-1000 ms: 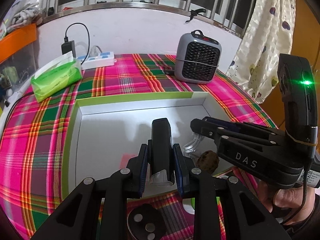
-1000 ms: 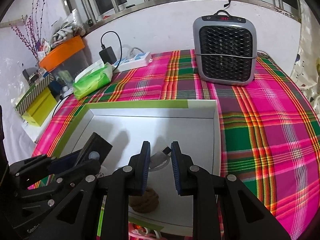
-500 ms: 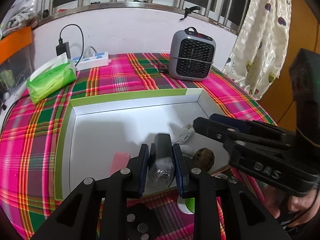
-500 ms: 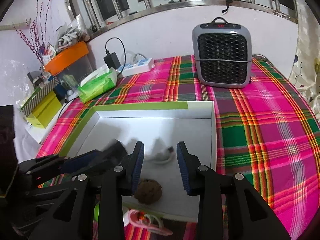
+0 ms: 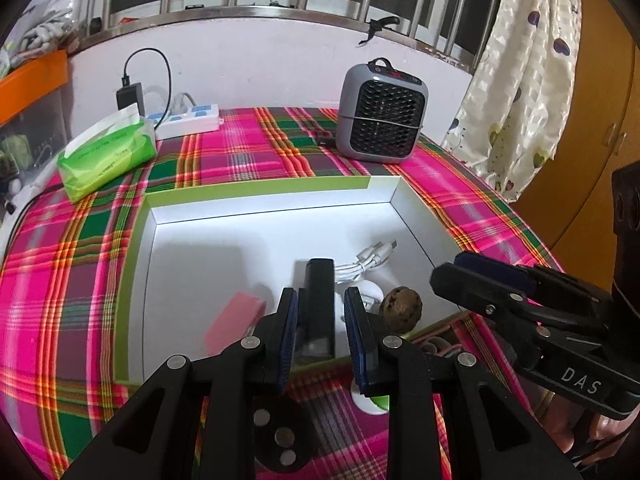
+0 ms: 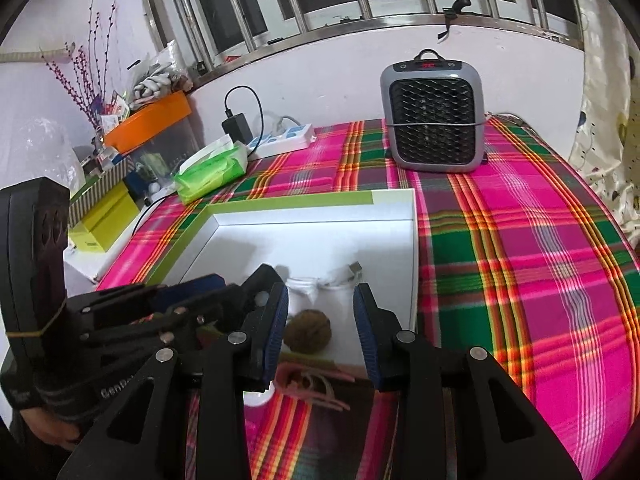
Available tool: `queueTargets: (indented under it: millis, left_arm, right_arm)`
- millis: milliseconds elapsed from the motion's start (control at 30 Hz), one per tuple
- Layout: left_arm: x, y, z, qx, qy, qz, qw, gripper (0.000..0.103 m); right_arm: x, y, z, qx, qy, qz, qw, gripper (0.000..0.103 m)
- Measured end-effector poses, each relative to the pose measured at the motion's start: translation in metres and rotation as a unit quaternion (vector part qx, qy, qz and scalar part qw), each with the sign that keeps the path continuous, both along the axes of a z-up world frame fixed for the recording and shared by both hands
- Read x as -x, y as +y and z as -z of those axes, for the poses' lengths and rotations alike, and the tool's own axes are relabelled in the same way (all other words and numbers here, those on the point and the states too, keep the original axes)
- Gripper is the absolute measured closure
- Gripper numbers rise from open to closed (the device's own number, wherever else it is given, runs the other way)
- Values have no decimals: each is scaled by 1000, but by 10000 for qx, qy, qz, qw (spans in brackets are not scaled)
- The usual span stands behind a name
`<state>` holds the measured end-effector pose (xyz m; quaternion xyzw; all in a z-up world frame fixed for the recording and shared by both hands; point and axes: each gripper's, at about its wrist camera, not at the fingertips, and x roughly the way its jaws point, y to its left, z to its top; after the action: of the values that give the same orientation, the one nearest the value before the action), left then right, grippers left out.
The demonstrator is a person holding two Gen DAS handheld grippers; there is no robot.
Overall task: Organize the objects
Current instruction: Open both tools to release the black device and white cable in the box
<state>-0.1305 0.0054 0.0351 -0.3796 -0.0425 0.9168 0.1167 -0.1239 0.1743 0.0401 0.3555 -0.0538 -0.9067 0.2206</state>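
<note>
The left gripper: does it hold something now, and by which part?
Nothing is held. The left gripper is open; the black device lies in the white box between its fingers, with gaps on both sides.

Look at the lower right of your left wrist view: the right gripper has white letters "DAS" on its black body. In the right wrist view, lower left, the left gripper shows "GenD", then the letters get cut off.
</note>
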Motion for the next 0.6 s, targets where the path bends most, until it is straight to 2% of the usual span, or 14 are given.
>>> queueTargets:
  millis: [333,600]
  left_arm:
    - [-26,-10,-4,-151,97,-89,9998,81]
    - [-41,-9,-2,-108,177,-57,9998,81]
  right_arm:
    - [-23,-2,1,-65,-13,-165,9998,68]
    - [-32,1,7,-118,-104,-219,9996,68]
